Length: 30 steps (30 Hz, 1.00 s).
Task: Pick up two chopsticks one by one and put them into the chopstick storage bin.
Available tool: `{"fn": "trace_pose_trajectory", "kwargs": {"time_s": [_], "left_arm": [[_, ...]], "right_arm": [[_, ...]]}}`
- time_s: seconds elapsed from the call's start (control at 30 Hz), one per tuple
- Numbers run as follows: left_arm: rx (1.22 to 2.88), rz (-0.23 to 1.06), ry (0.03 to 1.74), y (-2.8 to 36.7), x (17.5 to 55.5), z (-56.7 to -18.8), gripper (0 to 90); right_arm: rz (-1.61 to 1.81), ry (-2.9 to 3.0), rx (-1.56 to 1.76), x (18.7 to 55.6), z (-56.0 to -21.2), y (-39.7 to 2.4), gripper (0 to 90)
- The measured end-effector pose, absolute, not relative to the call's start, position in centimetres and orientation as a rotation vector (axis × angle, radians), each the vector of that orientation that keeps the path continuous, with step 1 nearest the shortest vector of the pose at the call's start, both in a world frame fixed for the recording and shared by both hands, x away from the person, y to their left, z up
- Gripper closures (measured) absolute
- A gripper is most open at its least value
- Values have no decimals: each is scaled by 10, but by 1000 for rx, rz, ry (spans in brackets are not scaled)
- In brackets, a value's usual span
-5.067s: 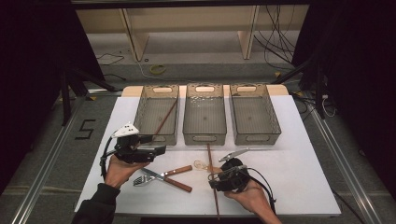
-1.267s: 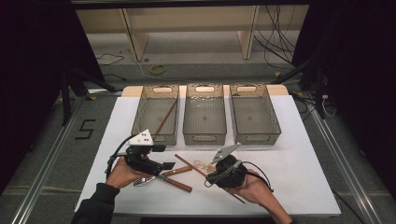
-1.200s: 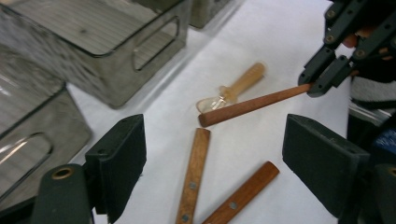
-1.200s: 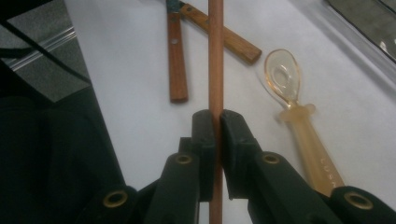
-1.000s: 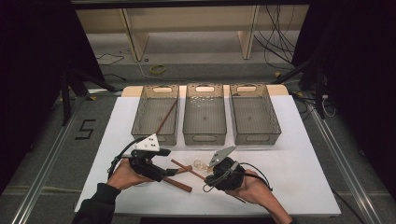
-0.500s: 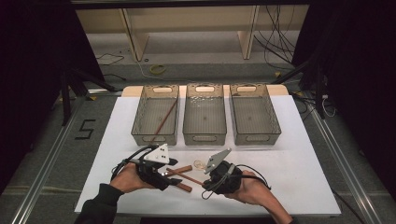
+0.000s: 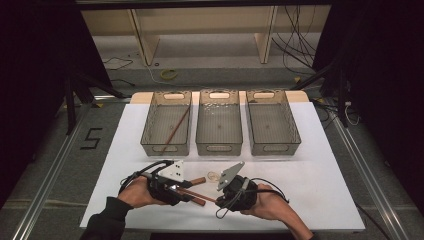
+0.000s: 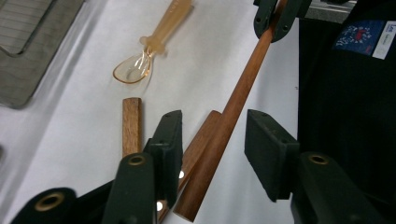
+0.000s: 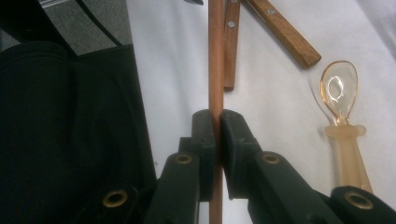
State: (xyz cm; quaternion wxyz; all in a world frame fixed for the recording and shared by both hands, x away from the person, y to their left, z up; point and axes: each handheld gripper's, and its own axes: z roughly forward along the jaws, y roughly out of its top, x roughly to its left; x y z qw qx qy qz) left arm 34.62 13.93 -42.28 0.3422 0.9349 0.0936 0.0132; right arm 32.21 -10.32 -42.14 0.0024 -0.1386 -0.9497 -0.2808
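A thin brown wooden stick [image 7: 200, 196] hangs just above the white table [image 7: 310, 175] near its front edge. My right gripper [image 7: 218, 199] is shut on the stick [image 9: 215, 56], pads pinching its middle. My left gripper [image 7: 186, 193] faces it from the left. The stick's [image 8: 243, 79] near end lies between the left gripper's [image 8: 214, 122] jaws, which have just been closing, and a gap still shows beside the right-hand pad [image 8: 264, 144]. The right gripper [image 8: 275, 14] holds the stick's far end at the top of the left gripper view.
Two flat wooden utensil handles [image 9: 285, 32] [image 9: 229, 46] and a clear amber plastic spoon [image 9: 338, 88] lie on the table under the stick. Three grey bins stand in a row behind: the left [image 7: 165, 148] holds another stick [image 7: 175, 127], then the middle [image 7: 219, 149] and the right [image 7: 274, 149].
My left gripper has shifted right to the stick's end and its jaws have narrowed around it. The right gripper has kept its grip and edged left with the stick.
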Motion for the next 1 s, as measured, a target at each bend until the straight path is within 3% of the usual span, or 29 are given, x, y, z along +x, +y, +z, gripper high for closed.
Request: {"fn": "trace_pose_trajectory", "kwargs": {"time_s": [0.7, 0.87, 1.0], "left_arm": [[2492, -65, 82, 135, 338, -425, 778], [2481, -59, 55, 134, 336, -421, 817], [2483, -10, 110, 137, 337, -417, 819]], "right_arm": [[-829, -3000, -316, 320, -424, -104, 823], [-838, -2989, -358, 325, -422, -108, 781], [-894, -2959, -412, 329, -416, -113, 613]]}}
